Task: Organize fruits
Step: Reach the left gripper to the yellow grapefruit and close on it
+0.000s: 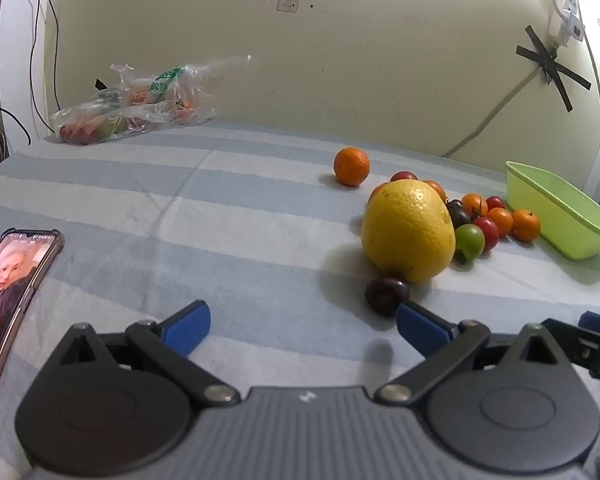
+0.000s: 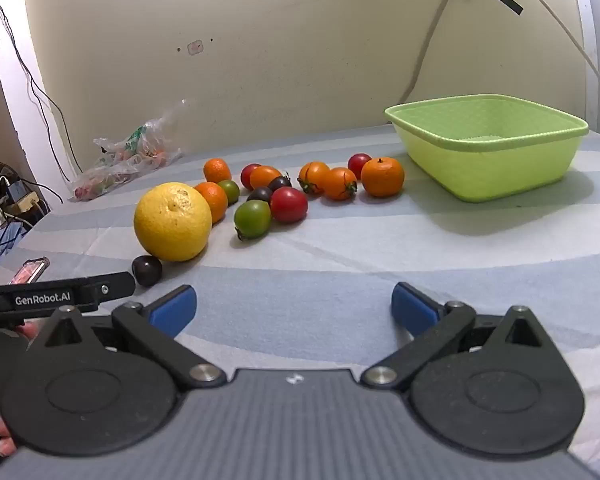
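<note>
A big yellow citrus [image 1: 408, 230] [image 2: 173, 221] lies on the striped cloth with a dark plum [image 1: 387, 295] [image 2: 147, 270] in front of it. Behind and right of it lie small oranges [image 1: 351, 166] [image 2: 382, 177], red, orange, green and dark tomatoes [image 2: 289, 204]. A green basket [image 2: 488, 146] [image 1: 560, 216] stands empty at the right. My left gripper [image 1: 302, 326] is open and empty, its right finger just beside the plum. My right gripper [image 2: 294, 308] is open and empty, in front of the fruit.
A phone [image 1: 8, 304] with a lit screen lies at the left. A clear plastic bag [image 1: 136, 108] with produce lies at the back left by the wall. Cables and a power strip [image 1: 568, 12] hang on the wall.
</note>
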`<act>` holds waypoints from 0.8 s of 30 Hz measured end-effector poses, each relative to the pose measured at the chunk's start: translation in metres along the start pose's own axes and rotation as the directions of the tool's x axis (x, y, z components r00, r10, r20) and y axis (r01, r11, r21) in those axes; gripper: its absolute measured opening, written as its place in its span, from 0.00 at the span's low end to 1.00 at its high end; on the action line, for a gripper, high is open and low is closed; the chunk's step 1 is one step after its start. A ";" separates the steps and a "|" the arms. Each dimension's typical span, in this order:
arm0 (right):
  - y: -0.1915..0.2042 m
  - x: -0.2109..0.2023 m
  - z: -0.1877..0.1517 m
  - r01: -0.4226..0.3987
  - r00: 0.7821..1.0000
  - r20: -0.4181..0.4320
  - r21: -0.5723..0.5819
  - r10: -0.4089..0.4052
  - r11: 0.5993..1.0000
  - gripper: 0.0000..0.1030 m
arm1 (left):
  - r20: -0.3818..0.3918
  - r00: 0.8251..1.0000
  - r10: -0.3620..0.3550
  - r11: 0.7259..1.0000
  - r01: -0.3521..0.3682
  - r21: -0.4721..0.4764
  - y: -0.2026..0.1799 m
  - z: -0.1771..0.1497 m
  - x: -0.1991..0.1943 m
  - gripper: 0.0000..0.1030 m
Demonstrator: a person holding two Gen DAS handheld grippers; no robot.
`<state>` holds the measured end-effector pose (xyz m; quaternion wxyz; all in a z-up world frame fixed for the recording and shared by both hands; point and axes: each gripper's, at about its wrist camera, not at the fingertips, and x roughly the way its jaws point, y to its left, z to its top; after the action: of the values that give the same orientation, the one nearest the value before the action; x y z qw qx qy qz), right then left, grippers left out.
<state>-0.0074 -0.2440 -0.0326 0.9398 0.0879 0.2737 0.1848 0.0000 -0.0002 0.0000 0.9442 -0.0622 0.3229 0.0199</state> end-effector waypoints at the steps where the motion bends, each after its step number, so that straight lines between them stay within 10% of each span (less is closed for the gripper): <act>1: 0.001 0.001 0.000 0.005 1.000 -0.004 -0.006 -0.005 1.000 1.00 | 0.000 1.000 -0.001 1.000 0.001 0.001 0.000 0.000 0.000 1.00; 16: -0.001 -0.002 0.003 -0.025 1.000 0.002 0.024 0.025 0.999 1.00 | -0.024 0.998 -0.066 0.997 0.067 0.042 0.007 -0.001 -0.002 1.00; 20: 0.011 0.000 0.021 -0.061 0.998 0.004 -0.032 0.061 0.998 0.68 | 0.021 0.991 -0.131 0.990 0.132 -0.048 0.025 -0.006 -0.011 1.00; 24: 0.042 0.003 0.053 -0.140 0.988 0.050 -0.148 0.149 0.979 0.65 | 0.068 0.986 -0.153 0.972 0.163 -0.172 0.049 -0.004 -0.014 1.00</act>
<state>0.0117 -0.2075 0.0214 0.9357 0.0451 0.2236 0.2692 -0.0179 0.0475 0.0003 0.9419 -0.1707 0.2881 -0.0251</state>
